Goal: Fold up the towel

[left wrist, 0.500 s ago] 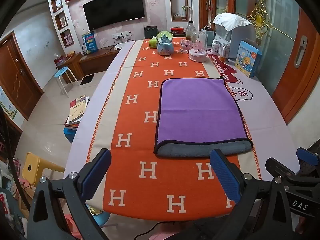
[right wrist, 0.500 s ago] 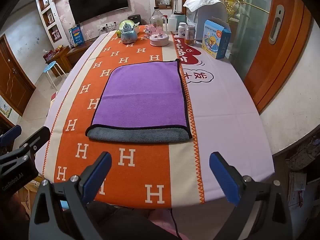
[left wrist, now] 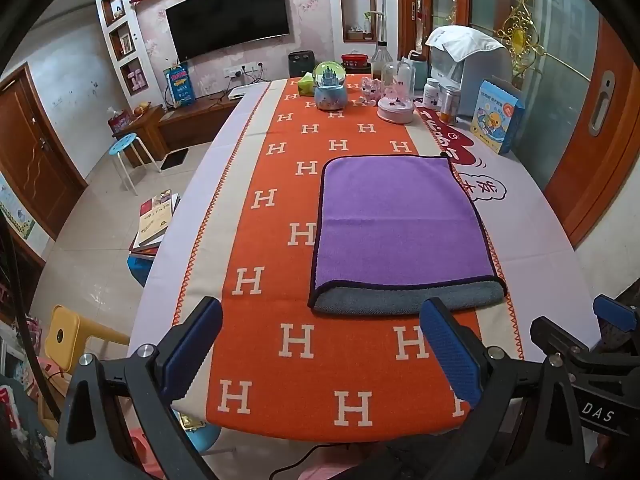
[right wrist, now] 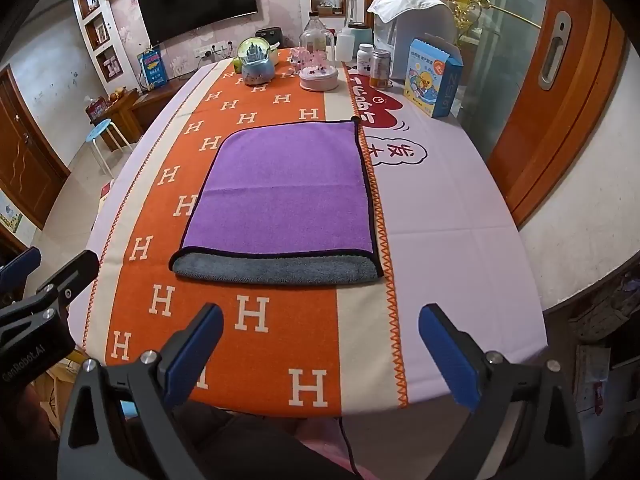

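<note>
the desk (left wrist: 532,216) filled both views, its pale lilac cloth overlaid by an orange runner (left wrist: 280,184) patterned with white "h" letters. at the far end stood a white appliance (left wrist: 472,68) draped with a cloth, a blue carton (left wrist: 496,116) printed with a duck, a pink-based glass dome (left wrist: 396,92), a snow globe (left wrist: 330,86) and two pill bottles (left wrist: 440,98). none of these stood between the claws and the towel. a red cartoon print with chinese characters lay on the cloth just right of the towel; i could not read it. "das" showed on the right claw's body, "genrobot.ai" on the left's. the towel (left wrist: 400,220) lay flat mid-desk, folded over, purple on top with dark edging, grey underside showing along the near edge. the left claw (left wrist: 320,350) and right claw (right wrist: 320,352) both hung wide apart, holding nothing, near the desk's front edge.
</note>
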`<state>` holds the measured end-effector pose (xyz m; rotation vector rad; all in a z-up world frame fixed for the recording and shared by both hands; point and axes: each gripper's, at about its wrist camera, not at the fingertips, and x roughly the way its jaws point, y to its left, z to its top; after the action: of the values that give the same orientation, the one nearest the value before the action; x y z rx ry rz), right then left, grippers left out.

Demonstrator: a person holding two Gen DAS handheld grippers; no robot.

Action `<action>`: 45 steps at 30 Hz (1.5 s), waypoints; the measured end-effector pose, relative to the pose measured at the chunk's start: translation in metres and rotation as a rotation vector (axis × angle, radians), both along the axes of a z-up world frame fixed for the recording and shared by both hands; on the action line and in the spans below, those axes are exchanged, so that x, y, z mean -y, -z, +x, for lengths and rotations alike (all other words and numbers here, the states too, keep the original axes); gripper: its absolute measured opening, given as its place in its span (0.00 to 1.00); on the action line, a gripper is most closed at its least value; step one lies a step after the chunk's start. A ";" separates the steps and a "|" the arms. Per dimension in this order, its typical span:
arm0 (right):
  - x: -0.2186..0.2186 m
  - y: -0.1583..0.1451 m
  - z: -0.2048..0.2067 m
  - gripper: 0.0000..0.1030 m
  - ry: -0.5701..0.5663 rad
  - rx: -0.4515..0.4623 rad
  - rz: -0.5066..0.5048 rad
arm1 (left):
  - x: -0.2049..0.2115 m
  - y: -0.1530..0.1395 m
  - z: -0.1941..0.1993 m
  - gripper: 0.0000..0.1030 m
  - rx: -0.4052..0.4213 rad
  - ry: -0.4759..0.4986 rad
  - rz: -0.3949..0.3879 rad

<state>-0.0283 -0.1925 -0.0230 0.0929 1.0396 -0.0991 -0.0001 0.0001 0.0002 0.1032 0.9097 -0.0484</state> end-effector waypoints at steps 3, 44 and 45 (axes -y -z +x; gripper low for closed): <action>0.000 0.000 0.000 0.96 0.000 -0.001 -0.002 | 0.000 0.000 0.000 0.96 -0.001 0.001 0.000; 0.021 0.023 0.048 0.93 -0.051 -0.058 0.082 | 0.000 0.027 0.060 0.96 -0.142 0.020 -0.034; 0.021 0.025 0.051 0.93 -0.060 -0.058 0.081 | 0.000 0.029 0.065 0.96 -0.149 0.028 -0.034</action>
<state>0.0223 -0.2140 -0.0476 0.1324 1.1035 -0.0049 0.0645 0.0004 -0.0287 0.0815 1.0561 -0.0990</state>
